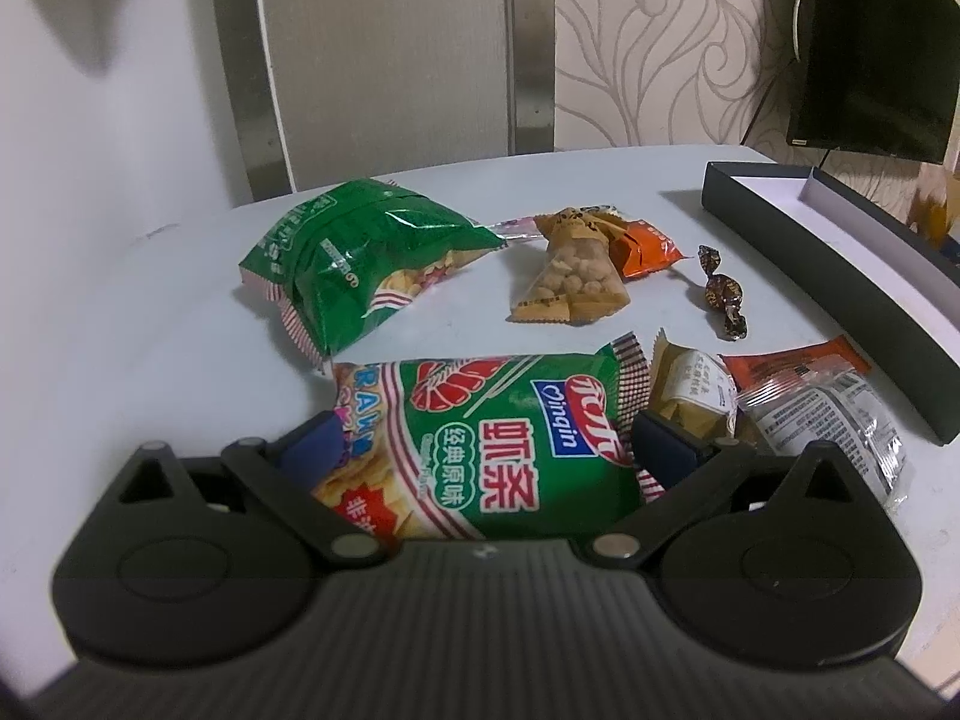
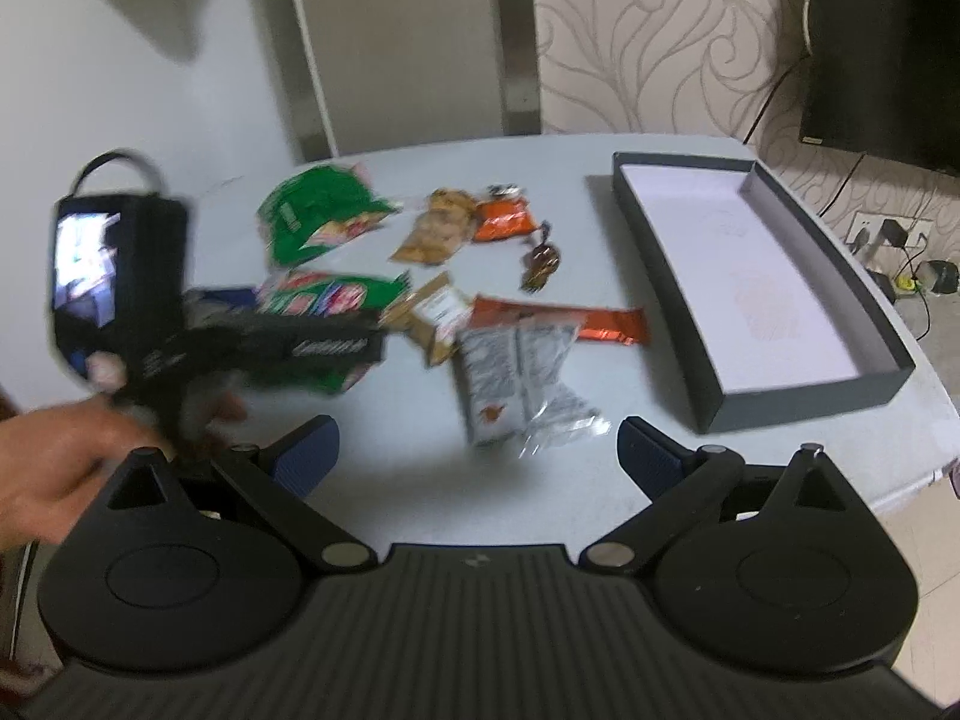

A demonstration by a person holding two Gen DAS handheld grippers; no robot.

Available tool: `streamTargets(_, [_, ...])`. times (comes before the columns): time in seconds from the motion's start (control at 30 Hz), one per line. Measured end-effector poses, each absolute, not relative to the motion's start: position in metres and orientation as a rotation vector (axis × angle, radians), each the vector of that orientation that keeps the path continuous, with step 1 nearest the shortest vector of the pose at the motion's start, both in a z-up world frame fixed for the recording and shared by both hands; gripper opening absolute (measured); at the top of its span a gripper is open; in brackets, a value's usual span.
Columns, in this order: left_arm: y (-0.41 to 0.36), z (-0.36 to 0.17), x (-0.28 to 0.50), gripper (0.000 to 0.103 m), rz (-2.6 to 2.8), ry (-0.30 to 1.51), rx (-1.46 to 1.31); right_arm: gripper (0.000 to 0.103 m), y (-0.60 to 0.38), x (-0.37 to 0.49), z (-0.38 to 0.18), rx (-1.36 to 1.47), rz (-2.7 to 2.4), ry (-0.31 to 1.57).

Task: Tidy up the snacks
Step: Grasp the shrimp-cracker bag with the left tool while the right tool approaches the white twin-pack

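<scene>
Readable print between my left fingers

The green prawn-cracker bag (image 1: 480, 450) I straddle reads "Qinqin" on a blue patch, with big "虾条" and "经典原味" in an oval beneath; "RAW" shows at its left edge. Print on the other packets is too small or blurred to read.

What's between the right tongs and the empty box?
Only bare table between the right tongs and the box, in the right wrist view.

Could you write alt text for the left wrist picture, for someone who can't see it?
The open left gripper straddles a green prawn-cracker bag on a white table. Beyond lie another green bag, small snack packets and an empty dark box.
</scene>
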State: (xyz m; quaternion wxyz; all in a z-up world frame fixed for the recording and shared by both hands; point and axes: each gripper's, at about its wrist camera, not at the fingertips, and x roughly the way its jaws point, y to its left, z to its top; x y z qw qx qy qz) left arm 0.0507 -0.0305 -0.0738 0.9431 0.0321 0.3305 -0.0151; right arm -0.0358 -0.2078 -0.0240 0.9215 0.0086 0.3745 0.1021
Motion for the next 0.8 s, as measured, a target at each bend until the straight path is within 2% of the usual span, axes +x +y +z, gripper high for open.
streamTargets(0.17, [-0.029, -0.073, 0.053, 0.103, -0.038, 0.683, 0.063, 0.099, -0.218, 0.0, -0.044, 0.044, 0.177, 0.781])
streamTargets(0.4, [-0.029, -0.073, 0.051, 0.103, -0.046, 0.681, 0.072, 0.1, -0.198, 0.031, -0.073, -0.067, 0.179, 0.813])
streamTargets(0.57, [-0.029, -0.073, 0.052, 0.103, -0.047, 0.68, 0.072, 0.103, -0.195, 0.052, -0.097, -0.076, 0.135, 0.93])
streamTargets(0.8, [-0.03, -0.074, 0.054, 0.103, -0.042, 0.678, 0.068, 0.103, -0.199, 0.053, -0.103, -0.087, 0.178, 0.863])
